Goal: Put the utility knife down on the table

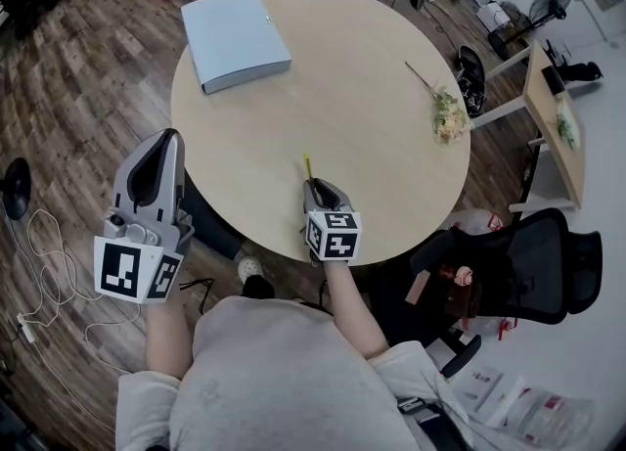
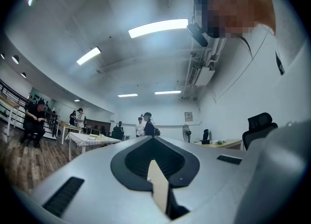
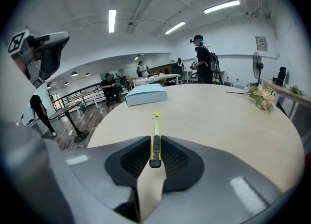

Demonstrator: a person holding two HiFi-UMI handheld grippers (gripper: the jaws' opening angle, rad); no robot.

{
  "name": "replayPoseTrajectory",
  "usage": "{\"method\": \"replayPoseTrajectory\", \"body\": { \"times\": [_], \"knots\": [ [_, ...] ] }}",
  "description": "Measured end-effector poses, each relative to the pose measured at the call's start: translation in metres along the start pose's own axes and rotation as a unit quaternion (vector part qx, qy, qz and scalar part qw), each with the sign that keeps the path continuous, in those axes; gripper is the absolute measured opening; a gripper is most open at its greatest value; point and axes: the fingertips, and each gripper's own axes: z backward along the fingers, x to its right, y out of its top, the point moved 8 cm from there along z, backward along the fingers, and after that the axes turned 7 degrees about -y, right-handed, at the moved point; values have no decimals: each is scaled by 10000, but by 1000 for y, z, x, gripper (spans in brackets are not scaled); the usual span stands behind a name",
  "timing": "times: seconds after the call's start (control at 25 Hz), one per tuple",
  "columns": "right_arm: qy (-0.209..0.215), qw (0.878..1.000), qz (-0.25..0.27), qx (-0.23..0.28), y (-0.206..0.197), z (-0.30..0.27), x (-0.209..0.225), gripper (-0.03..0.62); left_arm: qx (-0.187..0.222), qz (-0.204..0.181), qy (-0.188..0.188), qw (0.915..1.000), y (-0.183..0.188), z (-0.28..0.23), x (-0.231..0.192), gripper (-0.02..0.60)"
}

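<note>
A yellow utility knife [image 3: 155, 133] with a black slider is clamped between the jaws of my right gripper [image 3: 155, 143]; its tip points forward over the round wooden table [image 3: 214, 116]. In the head view the right gripper [image 1: 319, 190] hovers above the table's near edge, with the knife's yellow tip [image 1: 306, 162] sticking out ahead. My left gripper [image 1: 163, 151] is raised off the table's left side, over the floor, with its jaws together and nothing between them. The left gripper view looks up at the ceiling, past shut jaws [image 2: 154, 143].
A light blue closed folder [image 1: 235, 38] lies at the table's far left. A dried flower sprig [image 1: 445, 112] rests near the right rim. A black office chair [image 1: 533, 263] stands to the right and cables [image 1: 44, 253] run over the floor at left.
</note>
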Motion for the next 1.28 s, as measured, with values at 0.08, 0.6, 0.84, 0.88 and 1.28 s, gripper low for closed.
{"method": "replayPoseTrajectory", "body": {
  "times": [0.08, 0.6, 0.84, 0.88, 1.28],
  "knots": [
    [-20, 9999, 14, -131, -8, -4, 1, 75, -9, 1, 15, 10000, 0, 0, 0, 8],
    [-141, 9969, 106, -762, -35, -27, 6, 75, -109, 5, 100, 9999, -7, -1, -6, 8],
    [-195, 9952, 166, -946, -41, -32, 6, 75, -139, 9, 138, 9998, -8, 0, -10, 8],
    [-203, 9949, 181, -967, -42, -32, 5, 75, -143, 11, 146, 9998, -9, 1, -11, 8],
    [-274, 9934, 312, -1070, -41, -34, 1, 75, -151, 50, 182, 9997, -9, 6, -13, 8]
  ]
}}
